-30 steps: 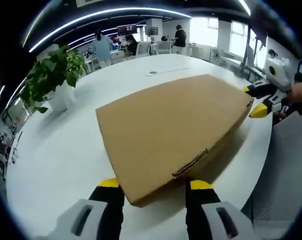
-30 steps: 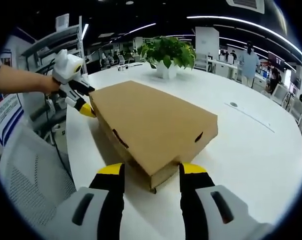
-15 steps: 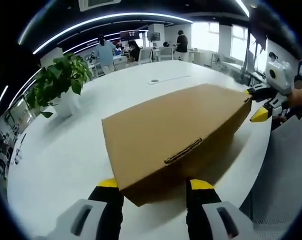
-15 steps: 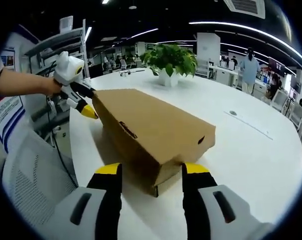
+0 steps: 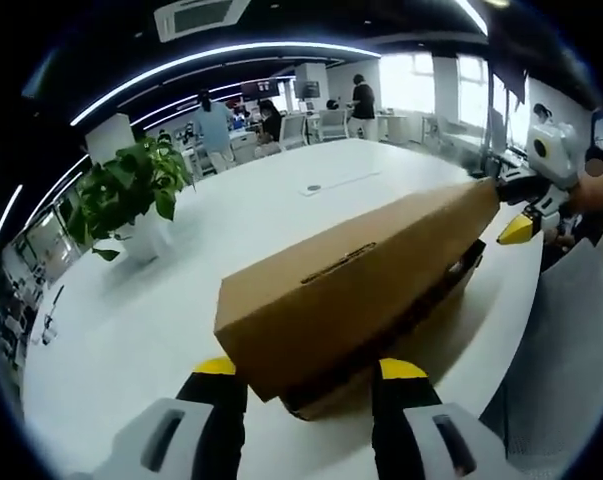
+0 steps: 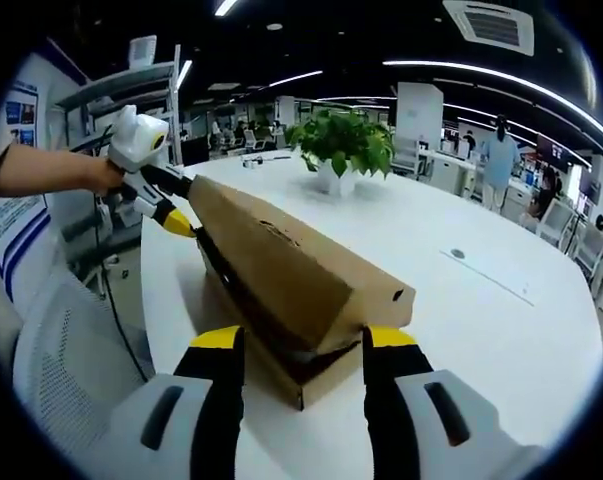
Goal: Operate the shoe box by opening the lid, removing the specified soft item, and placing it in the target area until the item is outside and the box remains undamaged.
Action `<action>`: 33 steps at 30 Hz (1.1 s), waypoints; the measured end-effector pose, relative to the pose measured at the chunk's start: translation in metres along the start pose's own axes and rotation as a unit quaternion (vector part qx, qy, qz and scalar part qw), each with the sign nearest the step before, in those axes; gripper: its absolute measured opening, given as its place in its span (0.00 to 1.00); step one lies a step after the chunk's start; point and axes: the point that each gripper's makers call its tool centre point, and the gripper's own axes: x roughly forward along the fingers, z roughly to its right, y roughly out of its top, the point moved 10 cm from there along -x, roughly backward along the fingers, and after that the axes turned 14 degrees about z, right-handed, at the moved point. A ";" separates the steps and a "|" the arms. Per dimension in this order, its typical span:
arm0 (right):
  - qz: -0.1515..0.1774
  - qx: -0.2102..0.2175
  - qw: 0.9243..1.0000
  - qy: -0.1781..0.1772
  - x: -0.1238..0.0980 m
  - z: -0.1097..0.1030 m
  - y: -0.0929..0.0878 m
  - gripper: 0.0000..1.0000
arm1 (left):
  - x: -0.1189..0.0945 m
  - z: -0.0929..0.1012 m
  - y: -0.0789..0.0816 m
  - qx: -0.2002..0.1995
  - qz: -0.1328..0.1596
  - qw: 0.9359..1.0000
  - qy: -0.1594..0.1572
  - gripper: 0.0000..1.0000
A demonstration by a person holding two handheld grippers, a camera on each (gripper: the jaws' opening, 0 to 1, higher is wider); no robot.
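The shoe box [image 5: 381,285] sits on the white desk [image 5: 181,300], its long axis running between the left gripper [image 5: 306,380] and right gripper [image 6: 293,345], lid [image 6: 281,262] tilted up. Both jaws stand open astride the corners; lifting evenly should spare the cardboard.

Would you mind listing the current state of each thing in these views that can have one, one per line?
Shoe box: resting on the white table, partly open.
Lid: raised along one long side, dark gap beneath it.
Left gripper: jaws apart, one at each side of the box's near corner.
Right gripper: jaws apart, straddling the opposite corner.
Potted plant: upright on the table, apart from the box.
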 end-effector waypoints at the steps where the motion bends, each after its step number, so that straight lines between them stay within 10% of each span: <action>1: 0.003 0.001 1.000 -0.001 0.000 0.001 0.001 0.44 | 0.000 -0.001 0.002 0.000 0.002 1.000 0.001 0.50; 33: 0.064 -0.005 0.997 -0.029 0.018 0.042 0.049 0.41 | 0.030 -0.049 0.062 0.025 0.058 0.995 0.079 0.26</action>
